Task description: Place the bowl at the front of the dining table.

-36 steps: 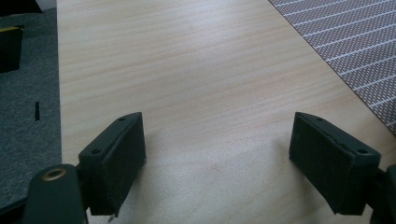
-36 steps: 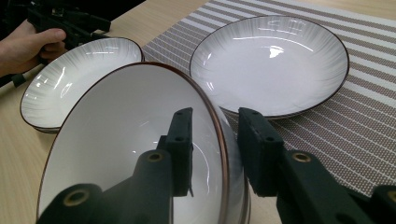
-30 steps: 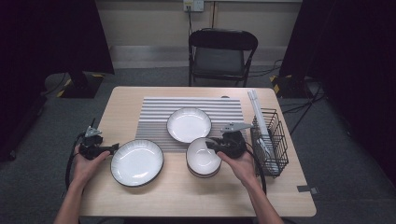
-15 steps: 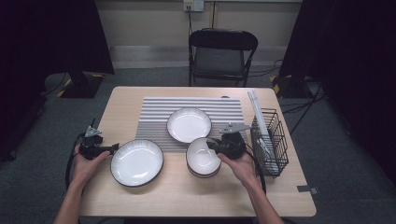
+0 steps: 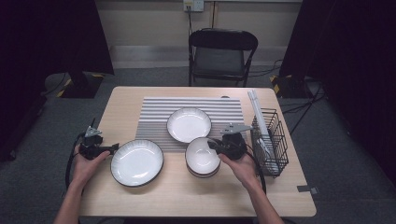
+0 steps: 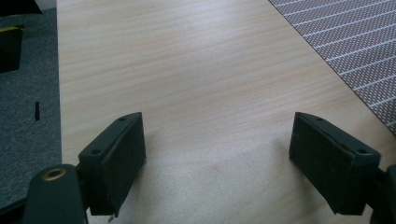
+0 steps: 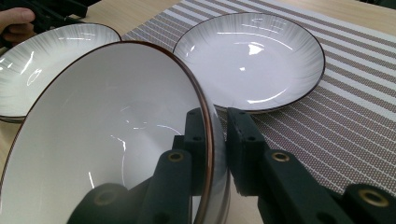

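Right gripper view: the right claw (image 7: 215, 140) had just been closing on the near-right bowl's (image 7: 107, 140) rim, near the striped placemat (image 7: 336, 121); a level lift looked wise. The left claw (image 6: 233, 154) hung open over the tabletop (image 6: 196, 70).

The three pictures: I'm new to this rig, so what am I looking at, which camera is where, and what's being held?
No robot arm here: a person holds a two-jaw tool in each hand. The high view looks down on the table. The other two cameras ride on the tools, looking along their black jaws.

On the table lie a striped mat, a wide plate, a second plate on the mat, a bowl and a wire rack.

The right gripper has just been closing, its jaws on either side of the bowl's rim. The left gripper is open above bare wood.
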`<action>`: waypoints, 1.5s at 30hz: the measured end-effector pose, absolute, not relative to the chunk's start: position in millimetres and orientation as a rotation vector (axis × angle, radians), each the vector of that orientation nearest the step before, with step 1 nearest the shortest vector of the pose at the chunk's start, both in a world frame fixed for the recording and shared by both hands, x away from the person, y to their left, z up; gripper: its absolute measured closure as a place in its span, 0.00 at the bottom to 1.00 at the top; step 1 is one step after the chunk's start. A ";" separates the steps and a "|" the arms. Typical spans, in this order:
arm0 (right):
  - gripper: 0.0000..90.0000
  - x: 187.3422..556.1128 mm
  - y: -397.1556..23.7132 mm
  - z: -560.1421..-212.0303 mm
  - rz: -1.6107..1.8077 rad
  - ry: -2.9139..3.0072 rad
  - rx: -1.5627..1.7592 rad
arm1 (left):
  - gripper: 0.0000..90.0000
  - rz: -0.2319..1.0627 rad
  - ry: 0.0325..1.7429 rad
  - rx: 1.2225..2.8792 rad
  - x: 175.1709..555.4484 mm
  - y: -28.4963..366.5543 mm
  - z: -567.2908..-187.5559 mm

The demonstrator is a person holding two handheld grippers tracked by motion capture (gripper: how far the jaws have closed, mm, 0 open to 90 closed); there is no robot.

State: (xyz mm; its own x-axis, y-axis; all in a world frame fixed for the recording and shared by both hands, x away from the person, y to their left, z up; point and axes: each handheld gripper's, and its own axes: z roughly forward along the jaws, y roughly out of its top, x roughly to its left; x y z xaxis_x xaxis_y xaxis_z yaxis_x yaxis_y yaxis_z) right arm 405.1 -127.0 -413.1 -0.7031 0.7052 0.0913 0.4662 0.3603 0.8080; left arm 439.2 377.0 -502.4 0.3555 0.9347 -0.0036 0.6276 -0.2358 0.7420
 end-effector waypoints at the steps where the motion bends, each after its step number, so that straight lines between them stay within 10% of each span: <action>1: 0.88 404.8 -127.0 -413.0 1.260 2.350 1.044 | 0.20 0.598 1.356 1.960 439.2 376.9 -502.5; 45: 0.91 408.8 -131.2 -407.4 1.332 2.302 1.158 | 0.20 0.597 1.355 1.961 439.3 377.0 -502.4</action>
State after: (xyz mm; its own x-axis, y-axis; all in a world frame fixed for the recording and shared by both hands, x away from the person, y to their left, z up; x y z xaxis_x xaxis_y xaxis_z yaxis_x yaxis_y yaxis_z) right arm 408.8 -131.2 -407.4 -0.6572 0.7338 0.1718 0.5148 0.2705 0.8135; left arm 439.3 377.0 -502.4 0.3556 0.9346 -0.0048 0.6273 -0.2349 0.7425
